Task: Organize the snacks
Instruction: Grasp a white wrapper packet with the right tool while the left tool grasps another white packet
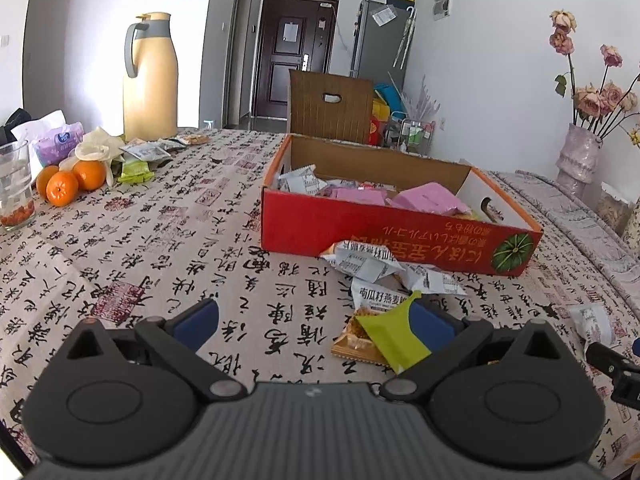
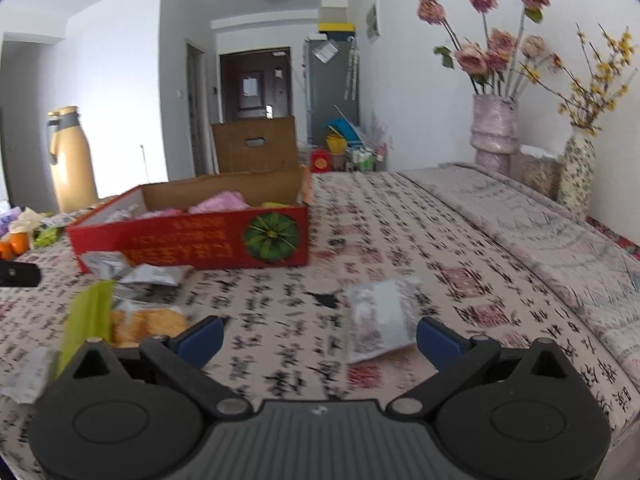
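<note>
A red cardboard box point(image 1: 384, 236) with pink and white snack packets inside stands on the patterned tablecloth; it also shows in the right wrist view point(image 2: 192, 246). Loose white packets point(image 1: 360, 264) lie in front of it. My left gripper point(image 1: 316, 320) is open; a green packet point(image 1: 394, 336) leans on its right finger, over an orange-brown snack packet point(image 1: 356, 340). My right gripper point(image 2: 320, 338) is open, low over the table, with a white packet point(image 2: 378, 320) lying just ahead between the fingers. The green packet point(image 2: 90, 320) is at its left.
At the far left stand a beige thermos point(image 1: 150, 80), oranges point(image 1: 68, 184), a glass point(image 1: 14, 184), tissues and more small packets point(image 1: 146, 156). Vases with flowers point(image 2: 494, 132) stand at the right edge. A brown chair back point(image 1: 330, 104) is behind the box.
</note>
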The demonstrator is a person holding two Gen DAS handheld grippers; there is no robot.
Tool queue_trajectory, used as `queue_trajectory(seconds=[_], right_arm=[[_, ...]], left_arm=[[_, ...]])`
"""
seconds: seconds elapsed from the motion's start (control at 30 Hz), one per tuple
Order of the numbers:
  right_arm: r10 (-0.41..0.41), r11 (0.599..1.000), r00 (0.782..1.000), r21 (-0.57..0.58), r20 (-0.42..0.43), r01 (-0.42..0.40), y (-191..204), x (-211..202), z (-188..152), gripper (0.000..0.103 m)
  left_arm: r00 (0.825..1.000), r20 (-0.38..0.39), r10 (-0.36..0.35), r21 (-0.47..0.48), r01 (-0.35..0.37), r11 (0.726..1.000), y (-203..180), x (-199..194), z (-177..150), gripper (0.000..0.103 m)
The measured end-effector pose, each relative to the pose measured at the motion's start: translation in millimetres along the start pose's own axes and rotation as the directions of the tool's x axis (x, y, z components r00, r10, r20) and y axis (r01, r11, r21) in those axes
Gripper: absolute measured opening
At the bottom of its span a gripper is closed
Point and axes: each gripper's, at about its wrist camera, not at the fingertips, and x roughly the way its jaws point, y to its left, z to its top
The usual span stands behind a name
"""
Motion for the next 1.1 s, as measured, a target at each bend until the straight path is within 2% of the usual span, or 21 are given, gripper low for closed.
queue_trajectory(seconds=[0.17,0.4,0.47,0.5,0.57,0.63,0.87,1.1], right_arm=[[-0.042,0.999,0.999,-0.009,-0.021,0.042,-11,19,2,0.1],[-0.073,0.996,0.995,-0.057,-0.07,0.069,-18,53,14,0.071],[-0.081,0.995,0.992,-0.062,-0.092,0.076,-19,62,16,0.057],[-0.075,0.996,0.992,-0.062,-0.101,0.069,-20,64,16,0.044],[-0.068,0.996,0.993,-0.067,-0.095,0.061,-21,63,15,0.044],[-0.063,0.996,0.995,-0.06,-0.08,0.059,-21,58,14,0.039],[-0.039,0.999,0.999,-0.034,-0.004,0.039,-17,29,10,0.038],[0.004,1.0,1.0,-0.028,0.027,-0.003,-6,8,3,0.038]], left_arm=[[1.0,-0.018,0.004,0.013,-0.004,1.0,-3,8,-2,0.103],[0.999,-0.031,0.012,0.029,-0.011,1.0,-6,11,-2,0.103],[0.999,-0.034,0.013,0.035,-0.012,0.999,-7,11,-2,0.103],[0.999,-0.035,0.013,0.038,-0.012,0.999,-8,11,-2,0.103],[0.999,-0.036,0.016,0.042,-0.014,0.999,-8,11,-3,0.103],[0.999,-0.039,0.019,0.042,-0.018,0.999,-7,10,-2,0.103],[0.998,-0.057,0.011,0.067,-0.007,0.998,-7,3,-9,0.103],[0.994,-0.106,-0.012,0.111,0.023,0.994,-13,-1,-24,0.103]])
